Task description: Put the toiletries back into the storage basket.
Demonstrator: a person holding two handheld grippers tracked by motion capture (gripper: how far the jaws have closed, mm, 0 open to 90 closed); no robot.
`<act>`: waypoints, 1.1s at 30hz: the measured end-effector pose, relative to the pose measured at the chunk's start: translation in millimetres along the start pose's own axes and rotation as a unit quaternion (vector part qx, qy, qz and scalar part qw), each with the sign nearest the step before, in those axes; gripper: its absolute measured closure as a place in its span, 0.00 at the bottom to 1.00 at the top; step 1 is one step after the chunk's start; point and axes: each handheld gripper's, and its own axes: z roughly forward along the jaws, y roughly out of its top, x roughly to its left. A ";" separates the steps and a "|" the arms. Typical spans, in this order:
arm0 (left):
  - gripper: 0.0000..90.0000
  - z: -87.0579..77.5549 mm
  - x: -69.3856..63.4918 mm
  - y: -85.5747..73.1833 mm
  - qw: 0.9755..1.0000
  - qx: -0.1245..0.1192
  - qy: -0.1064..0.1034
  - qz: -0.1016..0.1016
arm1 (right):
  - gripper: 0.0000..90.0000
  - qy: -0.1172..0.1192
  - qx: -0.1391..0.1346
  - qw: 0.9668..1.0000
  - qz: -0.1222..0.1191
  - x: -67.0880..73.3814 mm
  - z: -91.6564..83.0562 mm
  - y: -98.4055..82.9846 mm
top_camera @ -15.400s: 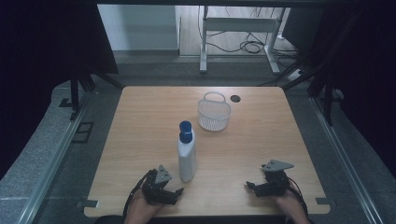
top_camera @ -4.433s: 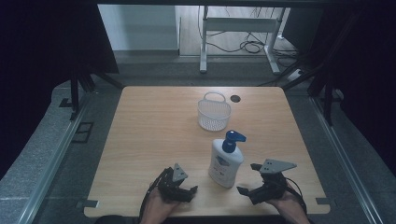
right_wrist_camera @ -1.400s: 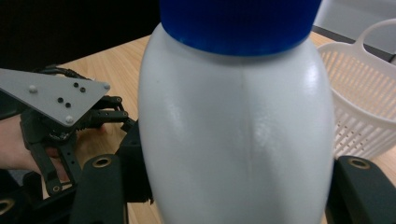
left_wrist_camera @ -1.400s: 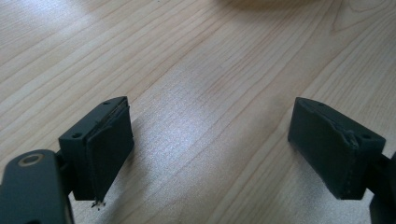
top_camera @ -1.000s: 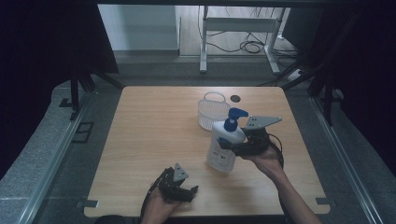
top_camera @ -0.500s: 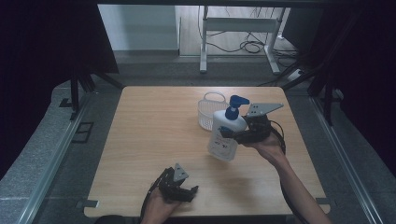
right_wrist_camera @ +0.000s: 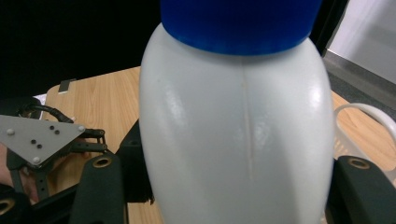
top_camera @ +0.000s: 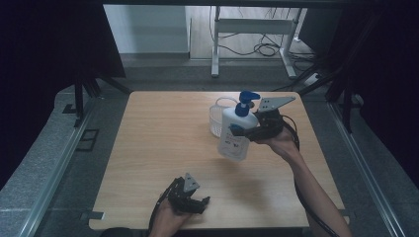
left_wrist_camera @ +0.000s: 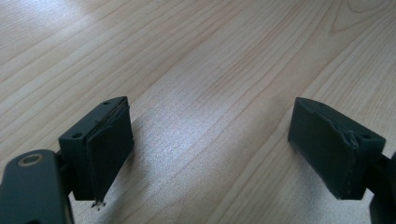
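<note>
A white pump bottle (top_camera: 232, 145) with a blue pump head (top_camera: 245, 98) hangs tilted above the table, just right of a white mesh basket (top_camera: 216, 118). My right gripper (top_camera: 242, 132) is shut on the bottle's upper body, with the hand behind it to the right. In the right gripper view the bottle (right_wrist_camera: 233, 140) stands between the two black jaws, its blue collar (right_wrist_camera: 238, 23) at the top. My left gripper (top_camera: 195, 202) rests near the table's front edge, open. In the left gripper view its jaws (left_wrist_camera: 210, 149) stand wide apart over bare wood with nothing between them.
The wooden table (top_camera: 158, 148) has a small dark disc at its far right edge, behind the grey plate of the right gripper. Metal rails run along both sides of the table. The basket's handle (right_wrist_camera: 369, 116) shows at the right of the right gripper view.
My right gripper has carried the bottle up and farther away, toward the basket, and the bottle has tilted. The left gripper has stayed where it was.
</note>
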 end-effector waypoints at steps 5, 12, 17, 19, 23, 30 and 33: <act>0.15 0.5 -0.6 0.0 1.000 -0.003 -0.001 -0.004 | 0.42 0.002 0.003 1.000 -0.007 -8.0 1.9 8.3; 0.15 0.7 -0.6 0.1 1.000 -0.003 -0.001 -0.003 | 0.42 0.004 0.001 1.000 -0.008 -19.7 3.4 22.5; 0.15 0.6 -0.7 0.2 1.000 -0.003 -0.001 -0.003 | 0.42 0.002 -0.001 1.000 -0.003 -29.0 4.1 29.7; 0.15 0.7 -0.7 0.3 1.000 -0.003 -0.001 -0.003 | 0.42 0.002 -0.001 1.000 -0.003 -32.3 4.5 31.9; 0.15 0.9 -0.7 0.3 1.000 -0.004 -0.002 -0.003 | 0.42 0.002 0.000 1.000 -0.004 -37.7 6.4 36.0; 0.15 0.9 -0.7 0.5 1.000 -0.003 -0.002 -0.003 | 0.42 -0.004 0.000 1.000 -0.006 -44.3 9.8 46.3; 0.15 0.9 -0.7 0.5 1.000 -0.003 -0.001 -0.003 | 0.43 -0.003 -0.008 1.000 -0.002 -48.2 10.1 50.7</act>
